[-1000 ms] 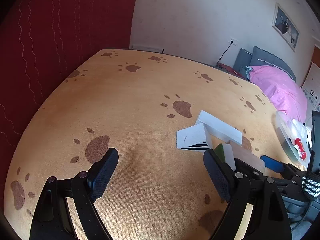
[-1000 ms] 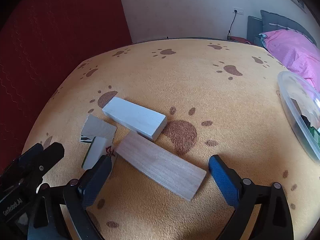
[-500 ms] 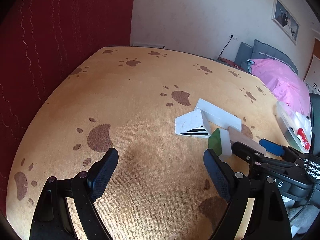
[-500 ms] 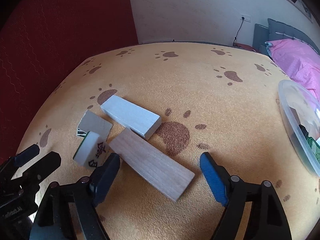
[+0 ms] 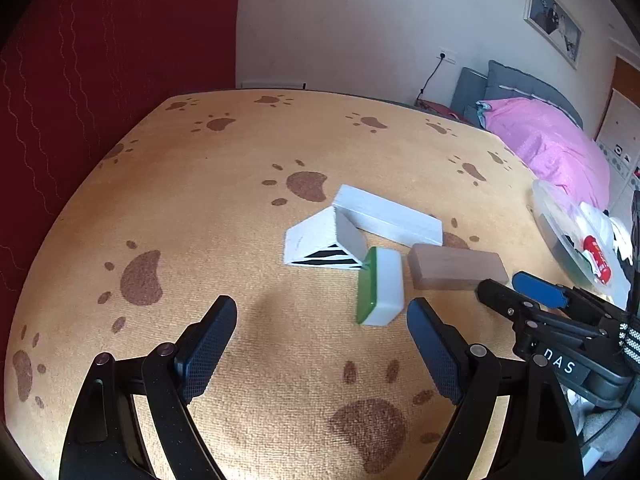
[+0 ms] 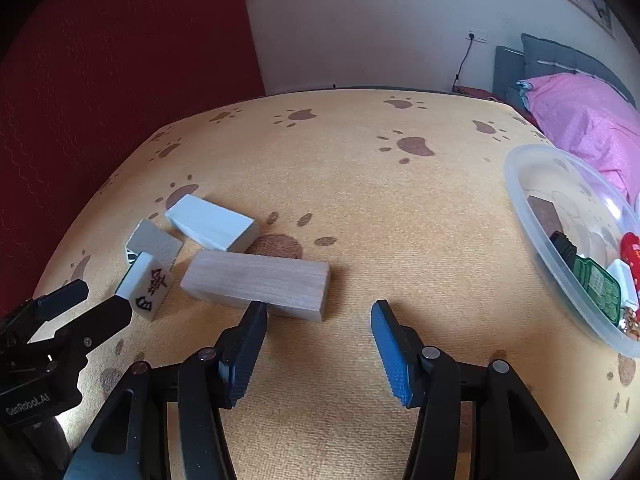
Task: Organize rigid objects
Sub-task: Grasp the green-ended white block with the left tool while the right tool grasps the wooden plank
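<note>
Several blocks lie on the orange paw-print cloth: a plain wooden block (image 6: pixel 258 283) (image 5: pixel 456 272), a long white block (image 6: pixel 212 222) (image 5: pixel 388 216), a white wedge with black stripes (image 5: pixel 320 242) (image 6: pixel 154 240), and a white-and-green mahjong tile (image 5: pixel 380 286) (image 6: pixel 149 285). My right gripper (image 6: pixel 318 344) is open and empty, just in front of the wooden block. My left gripper (image 5: pixel 320 344) is open and empty, with the tile just beyond its right finger (image 5: pixel 430 350).
A clear plastic tub (image 6: pixel 532 168) at the right holds several small items; it also shows in the left wrist view (image 5: pixel 556 216). A red curtain (image 5: pixel 100 60) hangs on the left. A bed with a pink blanket (image 6: pixel 588 116) is behind.
Both grippers have pulled back and shifted. The wooden block has turned to lie more crosswise. The right gripper's opening now sits right of its former spot over the block.
</note>
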A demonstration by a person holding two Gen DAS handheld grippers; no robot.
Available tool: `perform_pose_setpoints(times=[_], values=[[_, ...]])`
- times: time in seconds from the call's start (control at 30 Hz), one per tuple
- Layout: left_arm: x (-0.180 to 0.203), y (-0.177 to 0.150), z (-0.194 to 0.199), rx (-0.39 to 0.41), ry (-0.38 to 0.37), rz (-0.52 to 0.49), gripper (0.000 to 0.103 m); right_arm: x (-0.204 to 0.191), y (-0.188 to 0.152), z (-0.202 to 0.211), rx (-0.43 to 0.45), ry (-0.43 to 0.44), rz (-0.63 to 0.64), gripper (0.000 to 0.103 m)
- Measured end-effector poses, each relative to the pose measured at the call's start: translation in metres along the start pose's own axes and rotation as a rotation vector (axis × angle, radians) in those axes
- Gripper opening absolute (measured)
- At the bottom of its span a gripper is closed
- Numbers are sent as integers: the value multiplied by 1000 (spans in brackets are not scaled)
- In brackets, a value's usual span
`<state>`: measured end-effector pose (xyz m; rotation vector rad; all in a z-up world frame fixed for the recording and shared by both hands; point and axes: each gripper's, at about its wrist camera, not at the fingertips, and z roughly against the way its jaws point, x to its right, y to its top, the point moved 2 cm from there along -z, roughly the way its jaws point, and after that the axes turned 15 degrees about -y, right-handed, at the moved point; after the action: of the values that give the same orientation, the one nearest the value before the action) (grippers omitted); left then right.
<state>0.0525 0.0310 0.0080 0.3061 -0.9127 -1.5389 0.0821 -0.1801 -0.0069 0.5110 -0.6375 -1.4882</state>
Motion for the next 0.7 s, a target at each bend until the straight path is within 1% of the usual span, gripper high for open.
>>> perform_pose_setpoints(times=[0.03, 0.1, 0.13, 0.17, 0.2, 0.23, 0.27, 0.33, 0.37, 0.43, 0.47, 0.6, 0.7], values=[[3, 1, -3, -2, -7, -6, 88, 3, 1, -1, -1, -6, -9, 58], [7, 2, -8, -1, -19, -18, 83, 9, 2, -3, -4, -8, -27, 59], [9, 2, -11, -3, -23, -23, 74, 10, 2, -3, -6, -1, -31, 59], [10, 4, -15, -10, -32, -21, 61, 10, 2, -2, -4, 4, -30, 60], [10, 5, -19, -17, -44, -15, 56, 10, 1, -1, -2, 14, -29, 62], [10, 6, -22, -21, -59, -7, 48, 10, 0, 0, 0, 28, -30, 68], [10, 7, -25, -24, -70, -1, 43, 8, -1, 2, 1, 40, -31, 72], [11, 7, -27, -26, -84, -2, 39, 6, -2, 5, 5, 61, -39, 86], [12, 7, -27, -23, -96, -6, 31, 4, -2, 7, 9, 71, -38, 89], [11, 5, -26, -17, -120, -2, 22, -3, -2, 9, 9, 82, -20, 91], [10, 5, -24, -6, -121, 5, 20, -7, -1, 9, 6, 84, -9, 93], [2, 4, -14, 44, -124, 47, 20, -21, -1, 7, -13, 91, 18, 97], [1, 3, -6, 79, -112, 51, 20, -31, 3, 5, -17, 80, 24, 99]])
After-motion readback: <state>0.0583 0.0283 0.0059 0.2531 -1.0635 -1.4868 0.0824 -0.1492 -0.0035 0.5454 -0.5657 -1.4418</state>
